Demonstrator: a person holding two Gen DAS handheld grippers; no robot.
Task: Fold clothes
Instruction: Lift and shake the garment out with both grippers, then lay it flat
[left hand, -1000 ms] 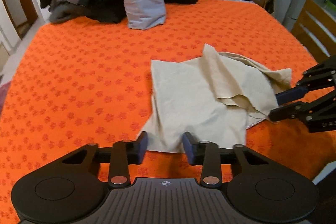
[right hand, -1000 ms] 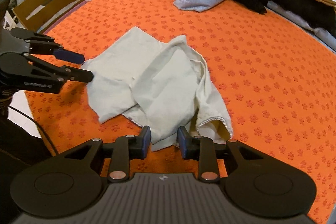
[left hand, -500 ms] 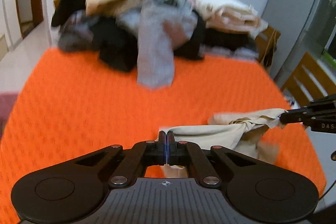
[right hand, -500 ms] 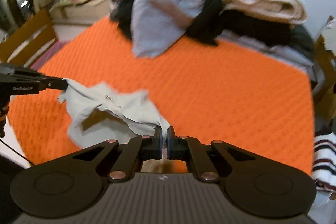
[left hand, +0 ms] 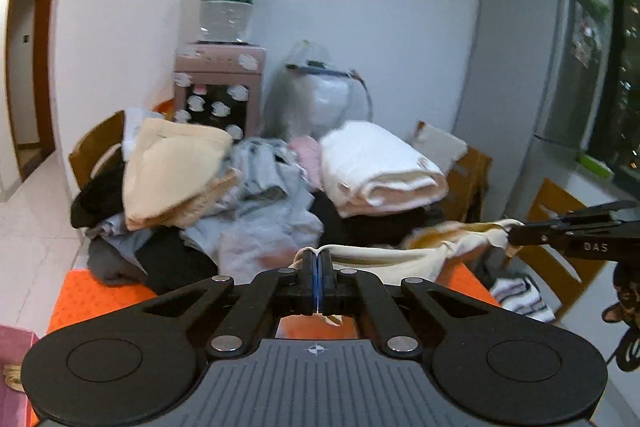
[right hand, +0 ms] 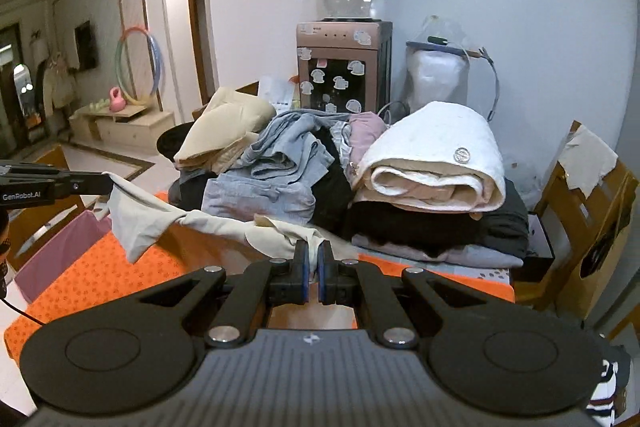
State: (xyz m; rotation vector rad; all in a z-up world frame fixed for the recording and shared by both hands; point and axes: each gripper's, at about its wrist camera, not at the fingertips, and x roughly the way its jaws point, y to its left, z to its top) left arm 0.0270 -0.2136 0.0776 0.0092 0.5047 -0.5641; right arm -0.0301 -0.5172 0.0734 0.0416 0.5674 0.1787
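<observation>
With both grippers' jaws clamped on the cream garment point(right hand: 160, 223), you pull its edge taut before lowering it flat onto the orange counter point(right hand: 92, 279).

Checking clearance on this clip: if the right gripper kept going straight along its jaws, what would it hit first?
Probably the grey-blue garment at the front of the clothes pile; depth is unclear. The right gripper holds the beige cloth.

The left wrist view is smearing the clothes pile point(left hand: 224, 195) and water dispenser point(left hand: 220, 83) with motion blur. The left gripper point(left hand: 317, 263) is hiding the cream garment's point(left hand: 384, 259) hanging part. The orange tablecloth point(right hand: 100, 267) is lying largely hidden behind the right gripper point(right hand: 313, 255).
</observation>
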